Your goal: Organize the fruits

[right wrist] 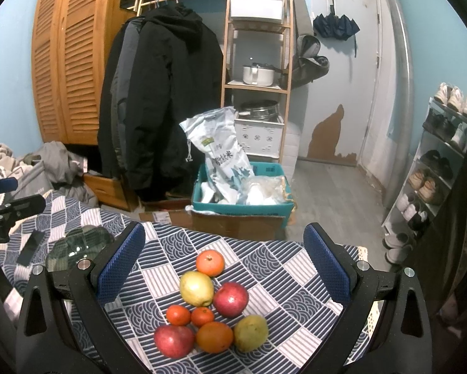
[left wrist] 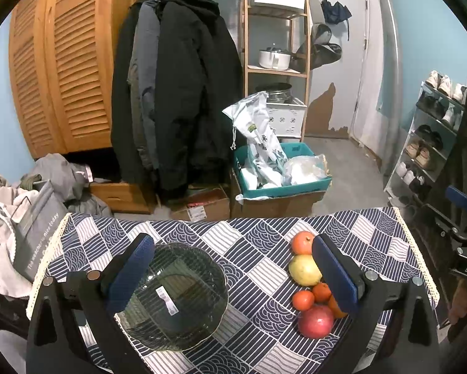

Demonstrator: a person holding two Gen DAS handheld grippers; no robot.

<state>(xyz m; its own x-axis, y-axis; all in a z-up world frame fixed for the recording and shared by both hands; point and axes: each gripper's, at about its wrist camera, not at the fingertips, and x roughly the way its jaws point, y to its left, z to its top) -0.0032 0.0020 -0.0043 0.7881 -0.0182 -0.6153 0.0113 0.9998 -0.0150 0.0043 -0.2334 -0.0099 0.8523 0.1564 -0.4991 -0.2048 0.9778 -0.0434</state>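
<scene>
Eight fruits sit bunched together on a table covered by a navy-and-white patterned tablecloth [right wrist: 274, 277], toward its right edge. At the far end of the bunch is an orange [right wrist: 210, 262]; just behind it, touching, a yellow-green pear [right wrist: 196, 288] and a red apple [right wrist: 231, 299]. Two small tangerines [right wrist: 178, 315] lie side by side in the middle. Nearest the camera runs a row of three — a second red apple [right wrist: 174, 341], a larger orange [right wrist: 214, 337] and a second pear [right wrist: 251, 333].

A dark, ribbed glass bowl [left wrist: 174, 296] stands toward the left edge of the table, well apart from the fruit, with a white sticker inside.

The right gripper [right wrist: 224, 265] hovers above the fruit, its blue-padded fingers spread wide, holding nothing. The left gripper [left wrist: 233, 271] hovers over the cloth, fingers likewise spread wide and empty; its left finger overlaps the bowl in view, its right finger the fruit.

Beyond the table's far edge, a teal crate [right wrist: 242, 208] rests on a cardboard box.
</scene>
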